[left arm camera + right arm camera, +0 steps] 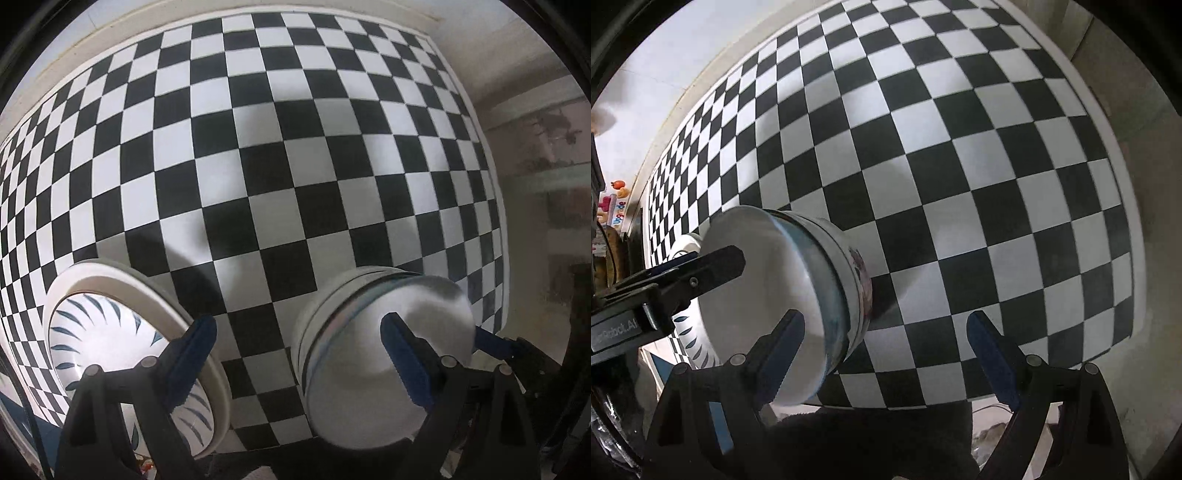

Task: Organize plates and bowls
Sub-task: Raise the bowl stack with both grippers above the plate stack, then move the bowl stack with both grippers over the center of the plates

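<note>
Checkered table point(295, 166); bowl point(388, 350), plate point(110, 332) apart; both tools open.

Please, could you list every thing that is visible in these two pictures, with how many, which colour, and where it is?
checkered cloth: one, black and white, covers the table top under everything.
plate: one, white rim with dark blue leaf strokes inside, at the lower left of the left wrist view, partly behind the left finger.
bowl: one, white with a bluish rim line and a small picture on its side, on the cloth between the two grippers.
colourful items: number unclear, red, orange and pink, far left edge of the right wrist view, too small to identify.
left gripper: one, black with blue pads, open, nothing held.
right gripper: one, black with blue pads, open, nothing held.
</note>
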Tool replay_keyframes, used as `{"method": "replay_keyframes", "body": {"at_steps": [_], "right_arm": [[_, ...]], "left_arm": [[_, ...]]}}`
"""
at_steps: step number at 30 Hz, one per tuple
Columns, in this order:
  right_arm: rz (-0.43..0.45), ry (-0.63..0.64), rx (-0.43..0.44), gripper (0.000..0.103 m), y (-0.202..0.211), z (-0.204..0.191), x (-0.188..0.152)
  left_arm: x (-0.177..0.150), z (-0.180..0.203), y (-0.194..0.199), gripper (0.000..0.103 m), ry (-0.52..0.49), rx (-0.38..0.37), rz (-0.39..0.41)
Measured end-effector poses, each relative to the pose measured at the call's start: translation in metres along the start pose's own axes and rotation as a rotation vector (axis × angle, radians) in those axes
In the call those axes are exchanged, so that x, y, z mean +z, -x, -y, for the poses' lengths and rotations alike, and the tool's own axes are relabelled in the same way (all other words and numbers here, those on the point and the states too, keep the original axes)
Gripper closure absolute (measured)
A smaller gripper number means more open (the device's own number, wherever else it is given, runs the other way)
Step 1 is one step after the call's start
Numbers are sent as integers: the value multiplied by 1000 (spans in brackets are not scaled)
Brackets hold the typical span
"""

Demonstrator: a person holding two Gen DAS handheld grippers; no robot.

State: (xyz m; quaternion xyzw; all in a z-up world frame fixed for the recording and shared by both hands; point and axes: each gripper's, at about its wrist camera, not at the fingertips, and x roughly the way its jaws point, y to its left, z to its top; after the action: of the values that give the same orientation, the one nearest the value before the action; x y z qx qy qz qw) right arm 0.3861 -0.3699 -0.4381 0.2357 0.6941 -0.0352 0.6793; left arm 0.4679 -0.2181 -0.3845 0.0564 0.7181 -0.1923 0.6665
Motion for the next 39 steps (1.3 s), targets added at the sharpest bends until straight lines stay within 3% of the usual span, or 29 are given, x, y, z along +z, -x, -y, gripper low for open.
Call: {"method": "replay_keyframes", "body": {"at_steps": [9, 14, 18, 20, 21, 33, 39], "right_arm": [[-45, -14, 42, 13, -29, -8, 9], [-79, -48, 121, 25, -47, -8, 13], [-106, -96, 221, 31, -62, -7, 16], [-123, -123, 306, 42, -69, -7, 18], [-129, -141, 331, 42, -71, -6, 18], [-119, -167, 416, 51, -76, 14, 14], [-111, -140, 418, 52, -73, 14, 11]], "left_arm": [[14, -6, -31, 14, 18, -84, -118], [18, -4, -44, 32, 7, -126, -157], [21, -2, -50, 50, 24, -249, -190], [22, 0, -50, 50, 23, -247, -188], [22, 0, -50, 51, 23, -249, -186], [14, -12, -38, 52, 55, -290, -144], [6, -10, -35, 52, 51, -283, -124]]}}
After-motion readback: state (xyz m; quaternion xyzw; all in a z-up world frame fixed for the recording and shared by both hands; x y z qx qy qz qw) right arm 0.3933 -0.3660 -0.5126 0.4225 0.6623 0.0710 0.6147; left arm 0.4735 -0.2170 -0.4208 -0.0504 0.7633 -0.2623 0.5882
